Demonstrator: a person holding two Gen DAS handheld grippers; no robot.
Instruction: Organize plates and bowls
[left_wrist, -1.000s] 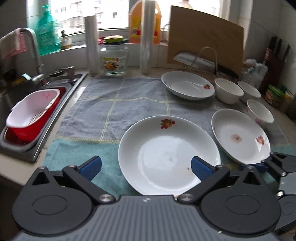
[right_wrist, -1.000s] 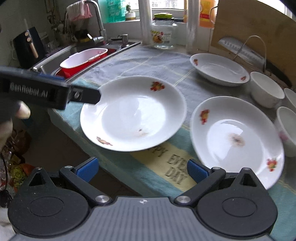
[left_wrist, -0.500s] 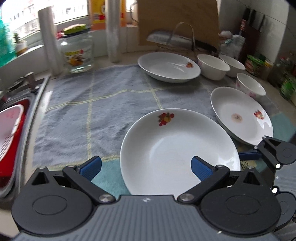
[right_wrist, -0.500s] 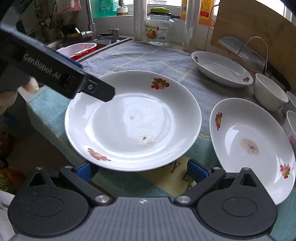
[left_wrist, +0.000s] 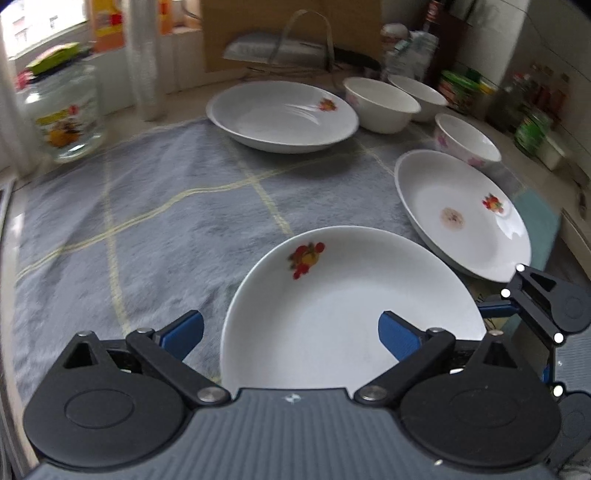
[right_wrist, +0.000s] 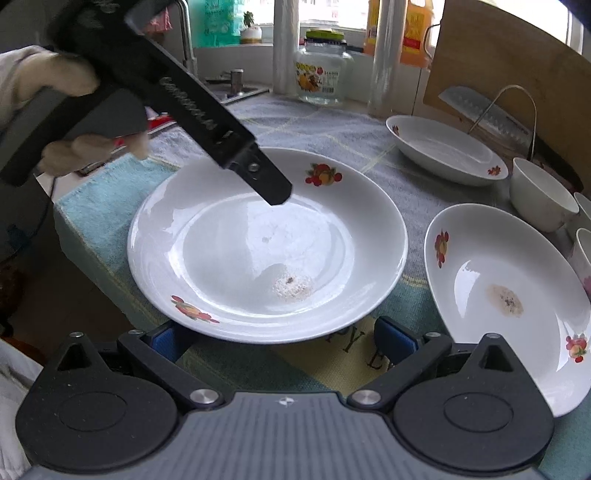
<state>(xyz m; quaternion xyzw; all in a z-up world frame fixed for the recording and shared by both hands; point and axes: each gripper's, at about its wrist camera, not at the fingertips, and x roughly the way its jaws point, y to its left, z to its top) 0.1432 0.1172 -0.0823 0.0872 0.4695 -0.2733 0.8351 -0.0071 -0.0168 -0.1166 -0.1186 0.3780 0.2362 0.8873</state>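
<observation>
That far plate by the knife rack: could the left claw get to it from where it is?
Probably yes. The left claw hangs open over the near plate, and only bare grey towel lies between it and the far plate. Bowls sit beside it, not in front.

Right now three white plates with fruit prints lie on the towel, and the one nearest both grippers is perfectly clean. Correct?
Not quite. The nearest plate is not clean: the right wrist view shows a pale residue patch in its well. The rest holds: three fruit-printed plates lie on the towel.
</observation>
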